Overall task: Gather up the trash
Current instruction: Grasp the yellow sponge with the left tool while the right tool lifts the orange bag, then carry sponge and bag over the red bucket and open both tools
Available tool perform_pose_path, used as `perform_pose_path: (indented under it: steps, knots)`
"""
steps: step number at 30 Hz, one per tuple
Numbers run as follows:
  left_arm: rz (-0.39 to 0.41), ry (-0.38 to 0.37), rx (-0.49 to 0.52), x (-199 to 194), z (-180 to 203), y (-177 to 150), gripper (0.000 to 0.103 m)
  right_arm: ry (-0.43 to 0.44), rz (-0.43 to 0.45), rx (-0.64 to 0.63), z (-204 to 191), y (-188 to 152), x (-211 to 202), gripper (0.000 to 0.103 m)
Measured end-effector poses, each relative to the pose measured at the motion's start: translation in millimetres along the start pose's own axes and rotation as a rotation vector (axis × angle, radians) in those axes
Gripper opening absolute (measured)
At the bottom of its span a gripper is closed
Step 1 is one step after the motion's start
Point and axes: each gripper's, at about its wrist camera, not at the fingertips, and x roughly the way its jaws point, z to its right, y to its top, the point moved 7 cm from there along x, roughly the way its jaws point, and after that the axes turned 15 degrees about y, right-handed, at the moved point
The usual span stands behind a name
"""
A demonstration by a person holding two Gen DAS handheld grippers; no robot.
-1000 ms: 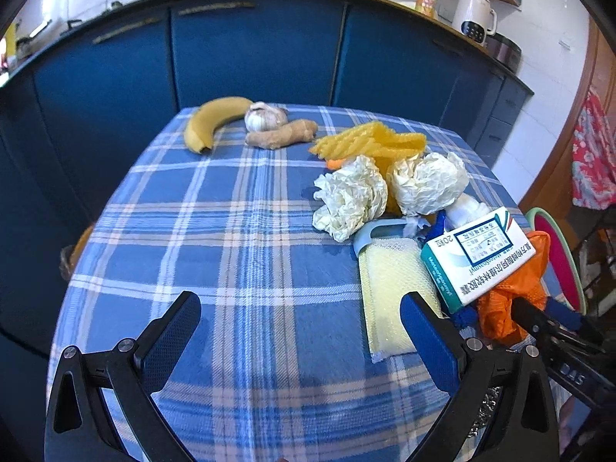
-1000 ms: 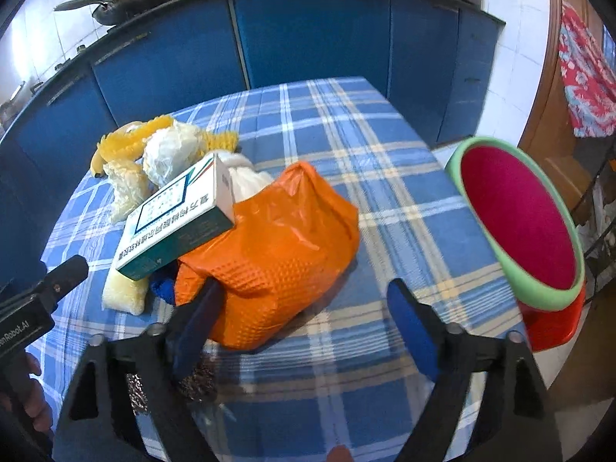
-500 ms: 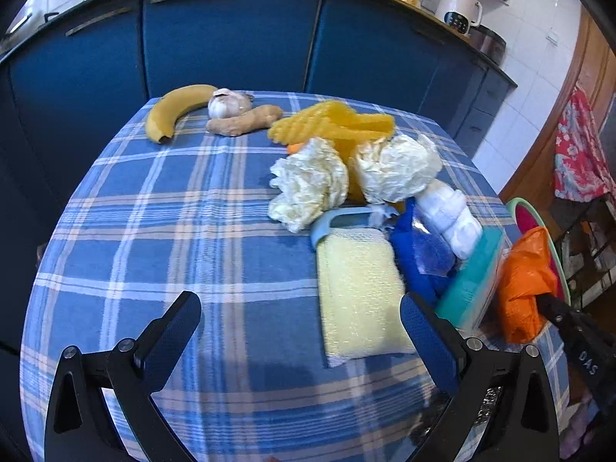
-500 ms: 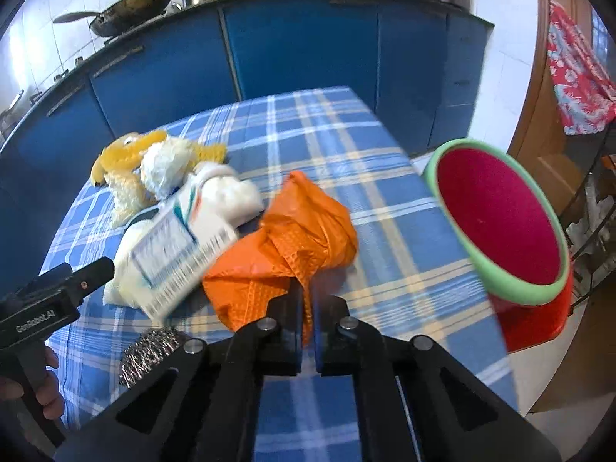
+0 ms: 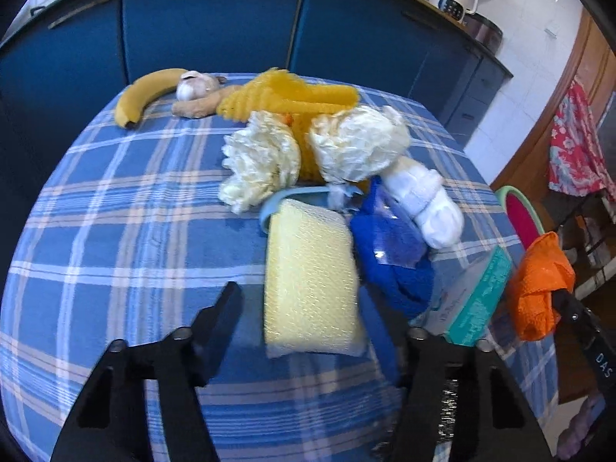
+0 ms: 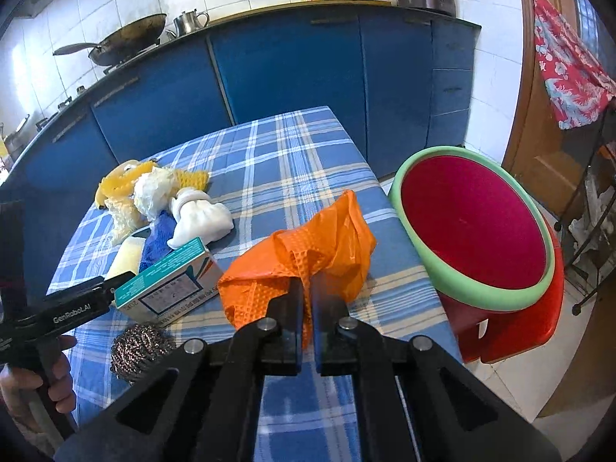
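Note:
My right gripper point(image 6: 306, 300) is shut on an orange plastic bag point(image 6: 308, 254) and holds it lifted over the table's right edge, next to a red bin with a green rim point(image 6: 473, 227); the bag also shows in the left wrist view point(image 5: 539, 288). My left gripper point(image 5: 308, 308) is open, its fingers on either side of a yellow sponge point(image 5: 310, 281). A teal and white box point(image 6: 169, 281) lies on the table by the bag. Crumpled white paper balls point(image 5: 261, 161) lie further back.
The blue checked table point(image 5: 115, 211) also holds a banana point(image 5: 142, 96), garlic and ginger point(image 5: 192, 96), yellow netting point(image 5: 288, 92), a blue cloth point(image 5: 392, 254), a white bundle point(image 5: 427, 200) and a steel scourer point(image 6: 138, 350). Blue cabinets point(image 6: 288, 77) stand behind.
My right gripper shut on the orange bag and lifted it toward the bin; the box slid off it onto the table. My left gripper moved forward around the sponge.

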Motion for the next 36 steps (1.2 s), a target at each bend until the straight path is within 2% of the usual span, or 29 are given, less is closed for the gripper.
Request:
perform_pose_path:
  steps: [1,7,21,26,27,28,32,36]
  knots:
    - [0.003,-0.016,0.002,-2,3,0,0.046,0.006,0.004,0.002,2,0,-1,0.006]
    - [0.005,-0.051,-0.014,-10,4,-5,0.033,0.028,0.028,0.021,8,0,-9,0.006]
    - [0.106,-0.064,-0.020,-72,-8,-10,0.032,0.072,0.116,-0.011,-7,4,-48,0.006]
    - [0.150,-0.089,0.011,-95,6,-5,0.032,0.060,0.154,-0.034,-8,9,-69,0.006]
    - [0.156,-0.093,0.016,-97,8,-4,0.025,0.056,0.161,-0.036,-7,10,-74,0.006]
    - [0.161,-0.101,0.027,-101,13,-3,0.023,0.053,0.167,-0.037,-6,11,-77,0.006]
    - [0.166,-0.141,0.054,-110,30,0,0.023,0.029,0.195,-0.036,3,17,-92,0.006]
    - [0.178,-0.146,0.083,-113,45,2,0.022,0.015,0.211,-0.027,12,21,-101,0.006]
